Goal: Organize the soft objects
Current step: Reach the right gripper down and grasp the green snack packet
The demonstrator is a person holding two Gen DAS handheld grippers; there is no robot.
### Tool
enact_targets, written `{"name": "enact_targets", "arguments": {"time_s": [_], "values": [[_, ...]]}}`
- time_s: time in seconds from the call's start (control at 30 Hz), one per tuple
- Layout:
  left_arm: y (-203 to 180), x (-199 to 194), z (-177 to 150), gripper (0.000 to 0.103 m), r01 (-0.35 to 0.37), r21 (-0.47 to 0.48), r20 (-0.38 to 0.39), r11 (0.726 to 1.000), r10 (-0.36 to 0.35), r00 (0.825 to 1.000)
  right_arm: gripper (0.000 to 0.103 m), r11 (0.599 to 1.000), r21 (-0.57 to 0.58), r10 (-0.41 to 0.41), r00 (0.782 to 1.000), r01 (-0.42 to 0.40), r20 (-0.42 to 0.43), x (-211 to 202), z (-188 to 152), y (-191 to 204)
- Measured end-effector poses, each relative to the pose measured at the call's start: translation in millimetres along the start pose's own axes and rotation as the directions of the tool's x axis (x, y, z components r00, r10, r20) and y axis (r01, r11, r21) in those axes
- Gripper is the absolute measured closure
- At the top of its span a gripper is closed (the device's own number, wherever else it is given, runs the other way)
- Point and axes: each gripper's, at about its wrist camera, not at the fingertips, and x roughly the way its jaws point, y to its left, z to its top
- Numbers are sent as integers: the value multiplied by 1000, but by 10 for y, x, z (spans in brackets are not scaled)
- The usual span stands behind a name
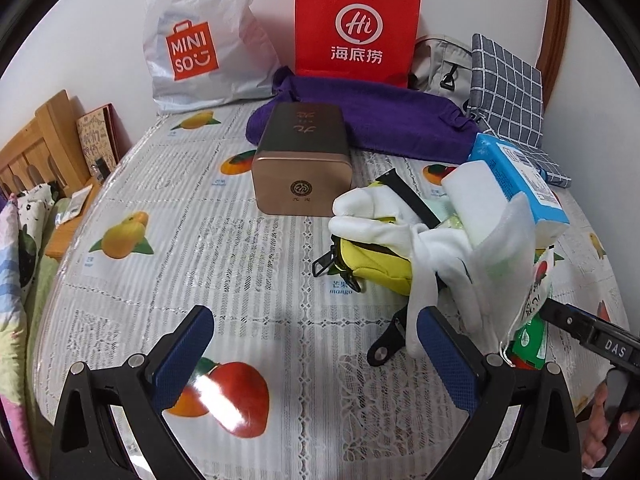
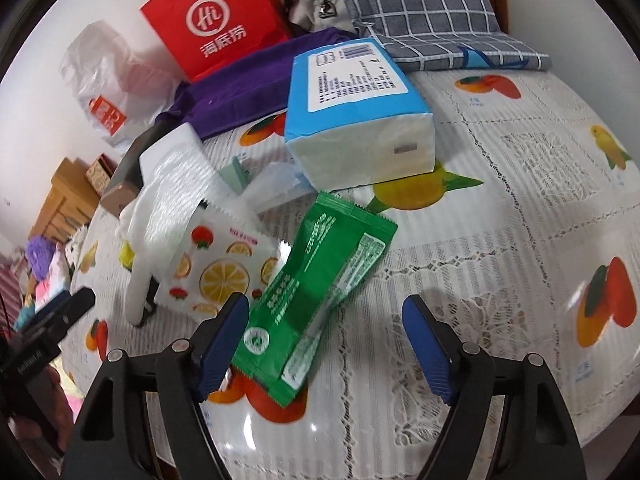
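The right gripper (image 2: 324,344) is spread wide, holding nothing, its blue ribbed pads (image 2: 426,350) on either side of the near end of a glossy green foil sachet (image 2: 316,296) lying flat on the lace-patterned, fruit-printed plastic tablecloth (image 2: 500,240). The left gripper (image 1: 316,356) is likewise released, hovering over bare cloth, its right pad just beside a limp white fabric glove (image 1: 420,240) draped over a yellow padded zip pouch (image 1: 376,264).

To grasp the sachet well, I would lower until both pads flank its thin edges, then close gently; slick film may slide.

Beyond lie a white citrus-printed packet (image 2: 218,268), a squashy blue-wrapped tissue pack (image 2: 356,120), a rigid bronze tin (image 1: 304,160) and a purple towel (image 1: 380,116).
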Motion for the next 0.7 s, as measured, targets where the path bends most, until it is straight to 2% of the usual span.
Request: {"name": "enact_targets", "arguments": {"time_s": [0.1, 0.2, 0.4, 0.57, 0.7], "values": [[21, 54, -4, 1, 11, -3, -8, 1000, -11, 1000, 24, 1000, -7, -25, 1000, 25, 3, 88, 35, 49], [38, 92, 0, 1, 12, -4, -17, 1000, -12, 1000, 25, 993, -73, -88, 996, 89, 14, 143, 33, 168], [44, 145, 3, 1, 14, -18, -33, 1000, -15, 999, 44, 954, -209, -213, 976, 216, 40, 196, -36, 328], [-15, 154, 12, 1, -2, 0, -38, 1000, 2, 999, 54, 950, -230, -206, 978, 209, 39, 146, -68, 277], [-36, 124, 26, 1, -9, 0, -33, 1000, 9, 999, 55, 947, -239, -214, 976, 215, 30, 79, -87, 190]]}}
